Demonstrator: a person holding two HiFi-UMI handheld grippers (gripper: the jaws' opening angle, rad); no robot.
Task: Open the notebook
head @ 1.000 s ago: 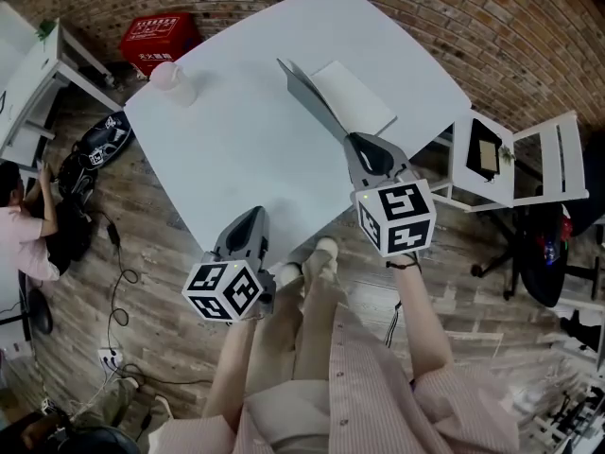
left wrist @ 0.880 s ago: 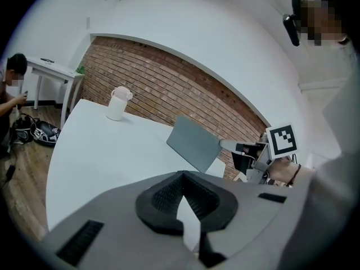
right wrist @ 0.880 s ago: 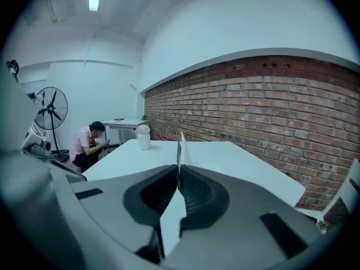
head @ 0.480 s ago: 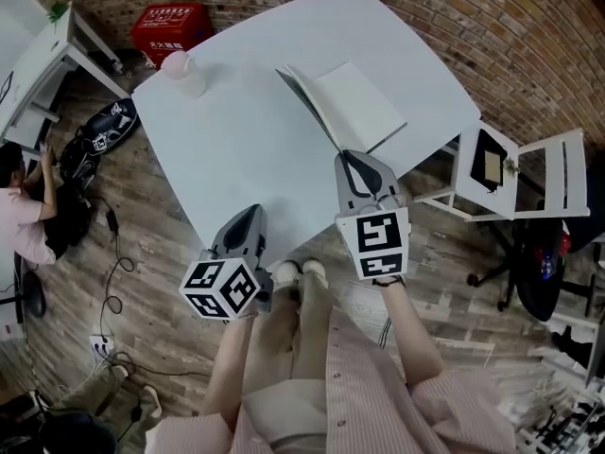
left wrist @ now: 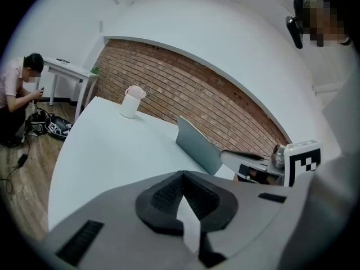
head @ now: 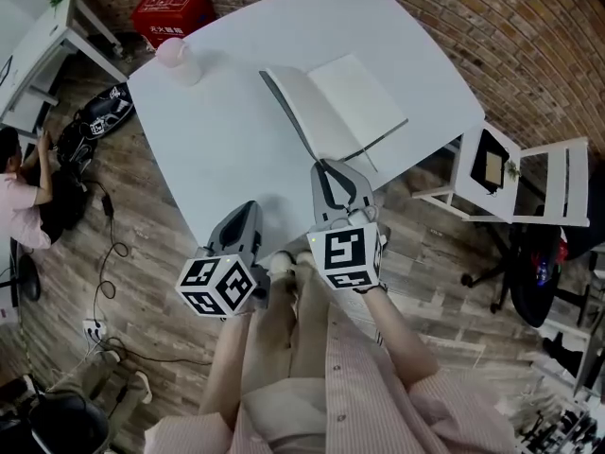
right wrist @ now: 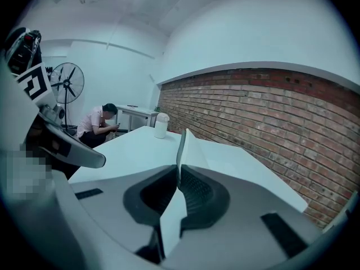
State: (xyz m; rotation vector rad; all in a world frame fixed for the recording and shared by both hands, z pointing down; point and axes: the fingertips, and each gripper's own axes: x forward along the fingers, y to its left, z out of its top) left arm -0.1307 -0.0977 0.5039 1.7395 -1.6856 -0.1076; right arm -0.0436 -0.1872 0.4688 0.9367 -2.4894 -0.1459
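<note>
The notebook lies at the far right of the white table (head: 227,140), its white page (head: 354,97) facing up. Its grey cover (head: 288,112) stands on edge, raised off the page. My right gripper (head: 328,166) is shut on the cover's near corner. In the right gripper view the cover's thin edge (right wrist: 181,148) runs straight into the closed pads of the right gripper (right wrist: 179,176). The left gripper (head: 248,214) hovers at the table's near edge, shut and holding nothing. In the left gripper view the left gripper (left wrist: 183,176) points at the raised cover (left wrist: 197,148).
A white cup with a pink lid (head: 178,60) stands at the table's far left corner. A red crate (head: 172,12) sits on the floor beyond it. A white chair (head: 492,168) stands right of the table. A person (head: 19,187) crouches at left, near a white desk (head: 38,36).
The right gripper has drawn back toward me and to the left with the cover in it. The cover has swung up, baring more of the white page. The left gripper has hardly moved.
</note>
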